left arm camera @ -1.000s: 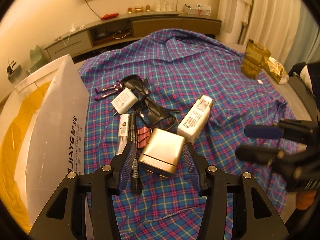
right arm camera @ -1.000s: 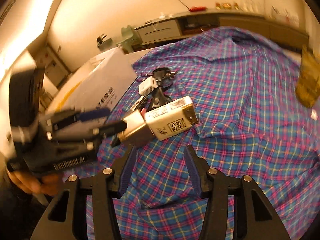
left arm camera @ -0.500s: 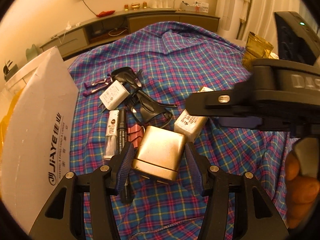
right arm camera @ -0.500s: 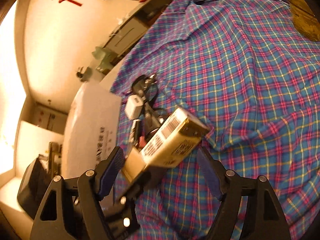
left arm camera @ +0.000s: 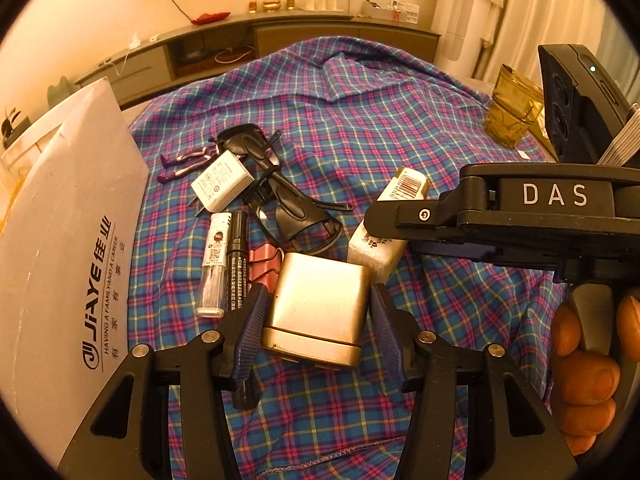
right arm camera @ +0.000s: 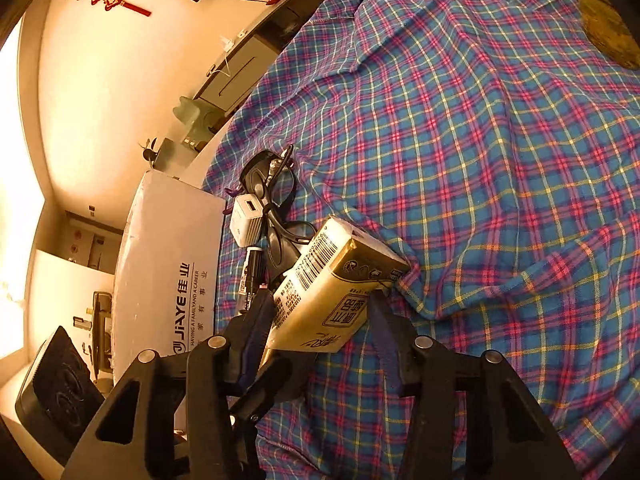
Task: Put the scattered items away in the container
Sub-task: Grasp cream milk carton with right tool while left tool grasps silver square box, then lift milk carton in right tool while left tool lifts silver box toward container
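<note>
In the left wrist view, the left tongs (left arm camera: 316,316) straddle a gold metal box (left arm camera: 318,306) lying on the plaid cloth (left arm camera: 360,128); the ribbed pads sit just beside its two flanks with a sliver of gap on each, so nothing is gripped yet. The risk, as I judge it, is crowding: a pink binder clip (left arm camera: 262,266) and a black marker (left arm camera: 237,258) lie right against the box's left side, and the left pad could catch one of them or drag the loose cloth as it closes. The white container (left arm camera: 76,264) stands at the left edge, near enough to be knocked on the way over. In the right wrist view, the right tongs (right arm camera: 320,332) have just been closing around a tissue pack (right arm camera: 334,290) that lies skewed between them; the left pad looks to touch it while the right pad stands just clear. Because the pack is soft and angled, the squeeze may twist it out, or pinch the cloth fold at its far corner. The left tongs' body also shows directly beneath, so the two tools may collide.
</note>
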